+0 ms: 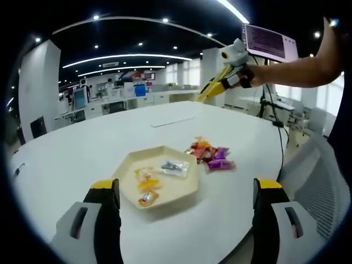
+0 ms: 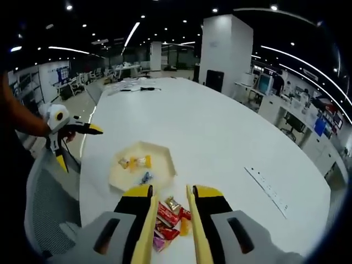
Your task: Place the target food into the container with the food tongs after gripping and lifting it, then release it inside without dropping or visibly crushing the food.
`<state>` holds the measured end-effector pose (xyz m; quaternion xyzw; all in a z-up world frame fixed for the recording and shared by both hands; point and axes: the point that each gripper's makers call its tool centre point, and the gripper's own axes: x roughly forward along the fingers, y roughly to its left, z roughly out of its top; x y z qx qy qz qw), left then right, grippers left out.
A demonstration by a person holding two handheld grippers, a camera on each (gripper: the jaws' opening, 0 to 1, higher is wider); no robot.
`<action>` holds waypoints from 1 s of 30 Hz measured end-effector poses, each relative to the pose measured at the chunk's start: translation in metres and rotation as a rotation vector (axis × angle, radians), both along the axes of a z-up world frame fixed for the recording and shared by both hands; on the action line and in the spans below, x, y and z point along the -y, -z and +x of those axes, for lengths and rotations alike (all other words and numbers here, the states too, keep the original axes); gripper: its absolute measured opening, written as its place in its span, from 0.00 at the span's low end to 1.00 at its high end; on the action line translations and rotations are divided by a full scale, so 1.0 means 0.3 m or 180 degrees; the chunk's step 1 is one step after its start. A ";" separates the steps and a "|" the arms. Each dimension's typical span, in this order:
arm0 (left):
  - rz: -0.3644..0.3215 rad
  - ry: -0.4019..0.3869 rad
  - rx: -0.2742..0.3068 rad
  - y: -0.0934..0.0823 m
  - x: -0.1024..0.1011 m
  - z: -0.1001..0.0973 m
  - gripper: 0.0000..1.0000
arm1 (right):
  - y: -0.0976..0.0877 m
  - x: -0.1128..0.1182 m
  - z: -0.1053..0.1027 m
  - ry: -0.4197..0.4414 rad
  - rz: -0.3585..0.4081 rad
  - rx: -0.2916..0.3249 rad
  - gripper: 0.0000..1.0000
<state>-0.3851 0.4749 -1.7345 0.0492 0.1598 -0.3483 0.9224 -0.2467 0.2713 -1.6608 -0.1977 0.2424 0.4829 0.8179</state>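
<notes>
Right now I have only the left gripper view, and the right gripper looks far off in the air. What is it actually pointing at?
Observer: In the right gripper view, the right gripper looks down on the pile of wrapped snacks, which shows through the gap between its jaws.
Operator: Is it holding anything?
Observer: No. Its jaws stand a little apart, and nothing is clamped between them.
Operator: How does the left gripper sit from that side?
Observer: The left gripper is off the table's edge, above a mesh chair and short of the tray.
</notes>
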 end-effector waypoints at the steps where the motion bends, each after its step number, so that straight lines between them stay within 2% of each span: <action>1: 0.0003 -0.0004 0.0001 0.000 -0.002 0.000 0.99 | -0.002 0.005 -0.001 -0.0003 0.0000 0.0017 0.28; 14: -0.0019 0.0020 -0.0018 0.000 0.005 -0.005 1.00 | -0.005 0.001 0.013 -0.0139 -0.0019 0.0165 0.28; 23: -0.0025 0.0013 -0.0049 0.006 0.003 -0.002 0.99 | 0.030 -0.028 0.054 -0.0220 -0.0023 0.0198 0.28; 30: -0.0010 -0.0002 -0.0076 0.012 0.000 -0.001 0.99 | 0.081 -0.055 0.081 -0.0293 -0.0038 0.0197 0.28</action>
